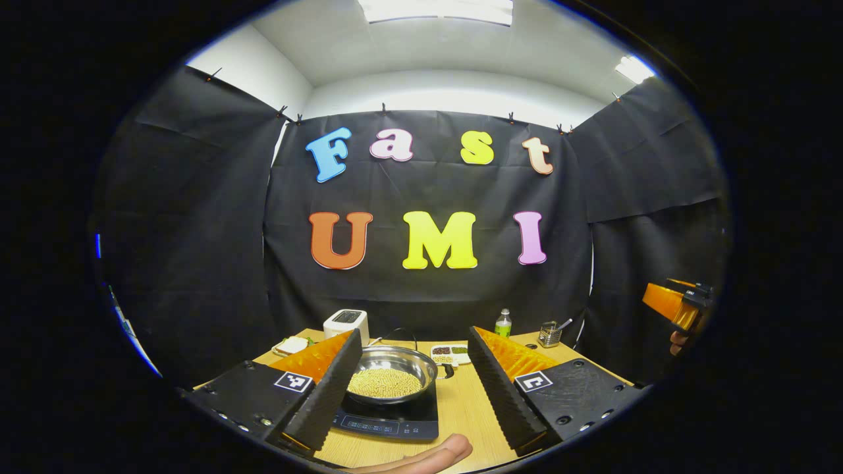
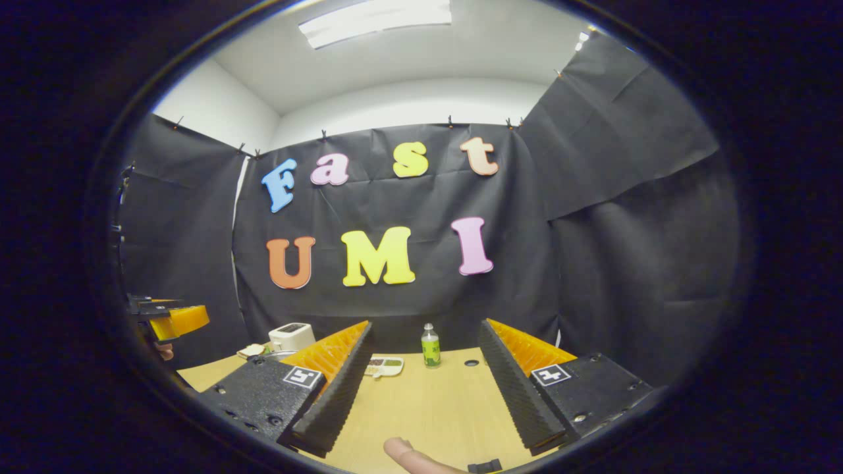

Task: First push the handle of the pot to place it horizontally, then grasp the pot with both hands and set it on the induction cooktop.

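Pot (image 1: 390, 375) on cooktop (image 1: 388, 418); both tongs spread.

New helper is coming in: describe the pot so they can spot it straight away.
Start at the wooden table, then find the dark induction cooktop near its front edge. The pot sits on it: a shiny metal bowl shape filled with yellowish beans, unlike the white toaster and small dishes behind.

A shiny steel pot (image 1: 392, 372), round and shallow, sits upright on the black induction cooktop (image 1: 388, 420). Pale yellow beans fill its bottom. Its dark handle (image 1: 445, 370) projects toward 3 o'clock.
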{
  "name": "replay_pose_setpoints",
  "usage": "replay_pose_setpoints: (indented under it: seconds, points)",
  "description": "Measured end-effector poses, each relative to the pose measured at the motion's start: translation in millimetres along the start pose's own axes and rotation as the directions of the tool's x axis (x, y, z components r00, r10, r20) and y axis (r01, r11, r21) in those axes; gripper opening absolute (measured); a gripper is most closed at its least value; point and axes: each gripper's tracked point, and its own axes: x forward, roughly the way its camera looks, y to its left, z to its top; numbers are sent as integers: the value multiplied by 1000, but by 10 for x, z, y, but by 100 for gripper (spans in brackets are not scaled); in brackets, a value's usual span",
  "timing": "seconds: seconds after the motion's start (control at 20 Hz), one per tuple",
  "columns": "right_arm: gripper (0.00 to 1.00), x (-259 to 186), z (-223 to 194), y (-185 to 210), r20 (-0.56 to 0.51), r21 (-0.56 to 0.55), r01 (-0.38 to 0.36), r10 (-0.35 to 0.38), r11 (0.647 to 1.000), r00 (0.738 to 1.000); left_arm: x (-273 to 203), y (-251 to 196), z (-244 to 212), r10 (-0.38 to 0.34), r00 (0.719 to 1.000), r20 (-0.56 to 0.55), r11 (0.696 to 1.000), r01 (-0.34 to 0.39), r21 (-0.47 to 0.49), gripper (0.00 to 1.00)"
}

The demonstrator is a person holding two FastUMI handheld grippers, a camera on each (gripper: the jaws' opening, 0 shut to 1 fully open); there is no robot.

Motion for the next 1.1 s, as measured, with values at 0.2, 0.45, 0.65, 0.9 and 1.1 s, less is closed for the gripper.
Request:
replay_pose_setpoints:
  seconds: [0.2,0.45,0.65,0.9,1.1]
  points:
    - [96,-117,24,38,19,-5,4,-3,1000,1000,-68,152,-119,17,1000,-20,1000,-18,-25,96]
    - [96,-70,-57,24,-14,8,8,-8,1000,1000,-66,277,-165,46,999,-17,998,-47,-32,95]
    - [96,-37,-116,16,-26,8,5,-5,1000,1000,-51,218,-177,20,1000,-15,999,-21,-31,95]
    - [96,7,-207,69,-51,-8,-7,7,1000,999,-40,148,-213,0,1000,-23,1000,0,-3,95]
    - [96,42,-274,115,-71,-16,-13,12,1000,997,-28,123,-252,-3,1000,-29,1000,3,11,95]
